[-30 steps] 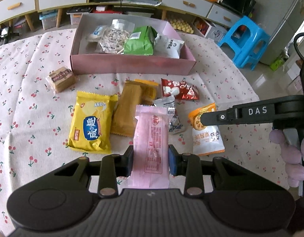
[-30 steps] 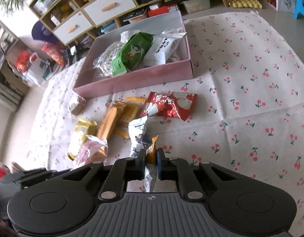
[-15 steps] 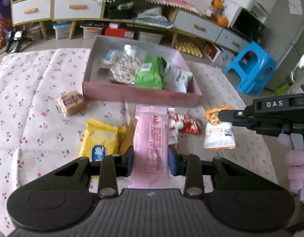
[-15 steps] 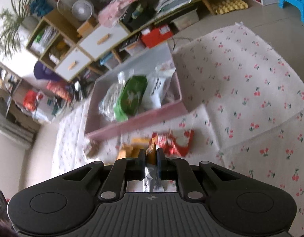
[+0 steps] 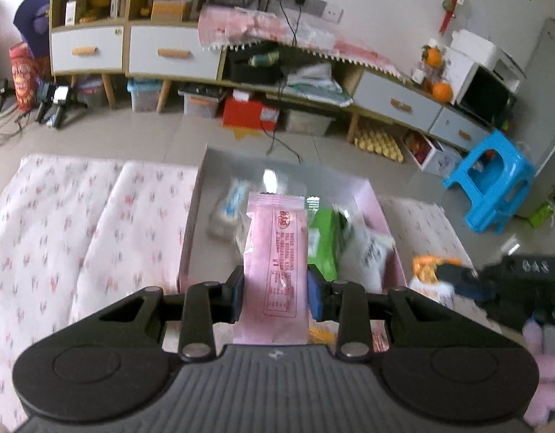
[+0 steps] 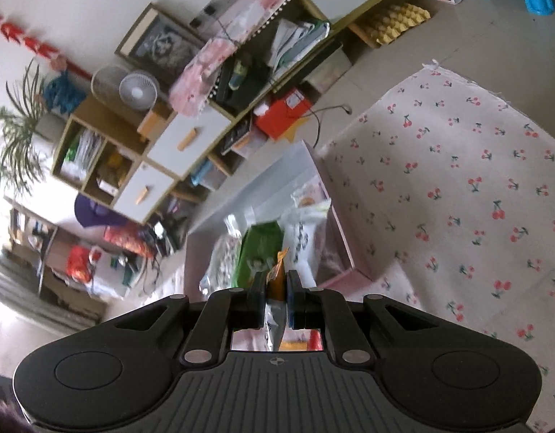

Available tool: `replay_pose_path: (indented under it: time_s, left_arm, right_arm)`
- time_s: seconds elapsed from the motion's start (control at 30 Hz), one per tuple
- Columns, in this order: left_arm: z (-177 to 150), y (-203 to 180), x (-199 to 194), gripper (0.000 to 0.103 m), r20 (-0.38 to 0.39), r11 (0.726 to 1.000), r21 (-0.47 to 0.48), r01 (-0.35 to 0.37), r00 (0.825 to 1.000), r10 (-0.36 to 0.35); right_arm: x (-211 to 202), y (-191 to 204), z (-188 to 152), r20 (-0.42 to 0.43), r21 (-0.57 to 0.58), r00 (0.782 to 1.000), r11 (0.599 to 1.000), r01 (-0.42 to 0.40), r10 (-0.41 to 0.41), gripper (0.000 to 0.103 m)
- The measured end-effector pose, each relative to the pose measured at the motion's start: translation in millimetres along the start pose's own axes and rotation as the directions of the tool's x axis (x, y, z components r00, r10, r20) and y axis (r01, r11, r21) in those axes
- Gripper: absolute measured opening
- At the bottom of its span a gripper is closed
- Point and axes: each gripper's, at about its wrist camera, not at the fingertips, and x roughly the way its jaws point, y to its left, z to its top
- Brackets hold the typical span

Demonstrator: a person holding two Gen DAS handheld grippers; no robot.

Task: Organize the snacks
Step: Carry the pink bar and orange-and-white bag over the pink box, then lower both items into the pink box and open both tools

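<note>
My left gripper (image 5: 275, 294) is shut on a long pink snack packet (image 5: 277, 263) and holds it up in front of the pink box (image 5: 187, 238). The box holds a green bag (image 5: 322, 245), a white bag (image 5: 367, 252) and a pale packet (image 5: 226, 213). My right gripper (image 6: 276, 297) is shut on an orange-and-white snack bag (image 6: 275, 306), held edge-on above the near end of the pink box (image 6: 344, 249); that bag also shows in the left wrist view (image 5: 427, 274). The green bag (image 6: 257, 252) and white bag (image 6: 302, 234) lie just beyond it.
The table wears a white cloth with cherries (image 6: 458, 187). Beyond the table are low cabinets with drawers (image 5: 172, 52), storage bins on the floor and a blue plastic stool (image 5: 494, 184). The right gripper's body (image 5: 512, 288) sits at the right of the left wrist view.
Both grippers have risen and moved forward toward the pink box, each carrying its packet. The loose snacks on the cloth have dropped out of sight below them.
</note>
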Motion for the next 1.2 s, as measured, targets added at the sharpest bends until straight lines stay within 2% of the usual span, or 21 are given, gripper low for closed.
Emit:
replay_pose_path:
  time_s: [0.1, 0.37, 0.63, 1.2]
  left_arm:
    - [6.2, -1.4, 16.8, 0.031, 0.034, 0.999, 0.028, -0.024, 0.999, 0.024]
    - [6.1, -2.2, 44.6, 0.031, 0.047, 0.995, 0.069, -0.068, 0.997, 0.065]
    - [4.5, 7.4, 50.9, 0.031, 0.052, 0.995, 0.039, -0.096, 0.994, 0.094]
    - [1.6, 12.6, 55.5, 0.032, 0.073, 0.988, 0.035, -0.148, 0.987, 0.146]
  right_arm:
    - [7.7, -3.2, 5.1, 0.029, 0.036, 0.999, 0.999, -0.023, 0.022, 0.010]
    - [29.5, -5.6, 6.6, 0.046, 0.069, 0.999, 0.997, -0.028, 0.025, 0.010]
    - [44.2, -6.3, 3.1, 0.069, 0.088, 0.996, 0.994, -0.063, 0.057, 0.010]
    - [71.9, 3.4, -3.5, 0.113, -0.008, 0.993, 0.999, -0.046, 0.046, 0.011]
